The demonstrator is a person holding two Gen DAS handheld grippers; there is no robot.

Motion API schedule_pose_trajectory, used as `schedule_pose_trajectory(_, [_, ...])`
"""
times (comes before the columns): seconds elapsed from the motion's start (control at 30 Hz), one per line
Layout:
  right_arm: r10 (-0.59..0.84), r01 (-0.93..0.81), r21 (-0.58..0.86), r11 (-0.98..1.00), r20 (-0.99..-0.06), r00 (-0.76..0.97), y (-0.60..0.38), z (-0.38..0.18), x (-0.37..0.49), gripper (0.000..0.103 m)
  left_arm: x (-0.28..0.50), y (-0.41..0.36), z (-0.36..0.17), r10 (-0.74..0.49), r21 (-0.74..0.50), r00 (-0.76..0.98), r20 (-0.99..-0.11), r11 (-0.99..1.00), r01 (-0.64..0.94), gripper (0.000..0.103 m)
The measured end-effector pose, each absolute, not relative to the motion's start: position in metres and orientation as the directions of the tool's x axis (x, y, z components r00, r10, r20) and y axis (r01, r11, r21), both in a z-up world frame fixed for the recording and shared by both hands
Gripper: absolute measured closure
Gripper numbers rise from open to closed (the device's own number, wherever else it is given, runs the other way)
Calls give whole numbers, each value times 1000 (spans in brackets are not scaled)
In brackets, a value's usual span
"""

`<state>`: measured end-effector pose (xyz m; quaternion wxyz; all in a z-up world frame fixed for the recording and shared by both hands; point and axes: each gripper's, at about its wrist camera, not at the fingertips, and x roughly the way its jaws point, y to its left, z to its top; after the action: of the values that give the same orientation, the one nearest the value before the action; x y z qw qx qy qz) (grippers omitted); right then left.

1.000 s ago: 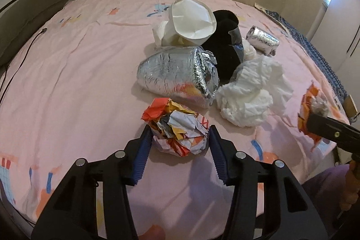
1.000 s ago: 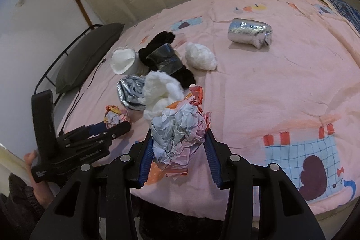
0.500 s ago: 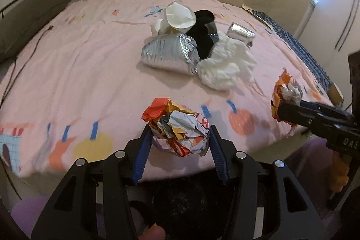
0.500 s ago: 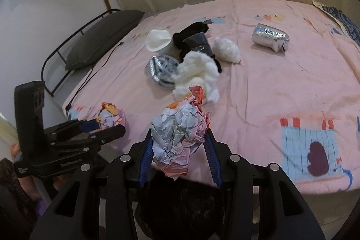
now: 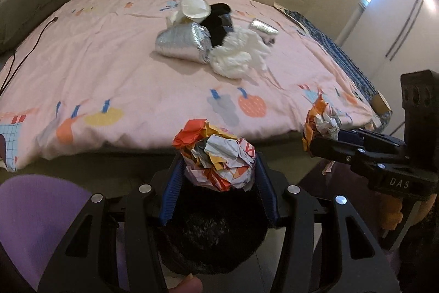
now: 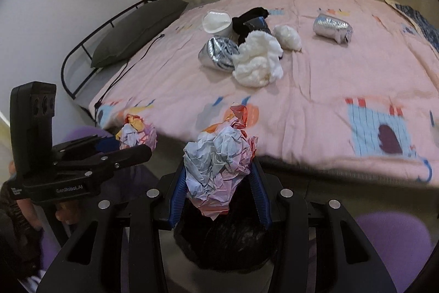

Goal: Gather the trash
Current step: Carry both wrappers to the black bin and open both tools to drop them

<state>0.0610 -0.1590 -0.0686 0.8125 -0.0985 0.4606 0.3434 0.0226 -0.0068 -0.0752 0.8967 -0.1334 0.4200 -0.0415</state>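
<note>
Left claw grips a crumpled red-orange paper ball; right claw clamps a crumpled pale blue-pink paper wad, both over a black-lined bin.

Crumpled paper wad, shiny foil bag, matt cotton bedsheet.

wrist views off bed edge, both facing bed

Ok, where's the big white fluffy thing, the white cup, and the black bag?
white fluffy wad point(image 6: 256, 61), right wrist view, its middle
white cup point(image 6: 215, 20), right wrist view, its open mouth
black bag point(image 5: 211, 232), left wrist view, its dark inside
</note>
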Motion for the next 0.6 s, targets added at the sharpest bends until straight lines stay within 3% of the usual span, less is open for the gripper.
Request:
schedule_pose_trajectory(0.23, [498,-649,196,735,-805,321,-177,-61,31,61,1,-32,-78,-272,-288,568,-777,955,63,52])
schedule_pose_trajectory(0.6, [501,-678,199,708,-818,283,-189,-59,-6,61,-35,-68,-83,-245,-179,459,-854,967,182,52])
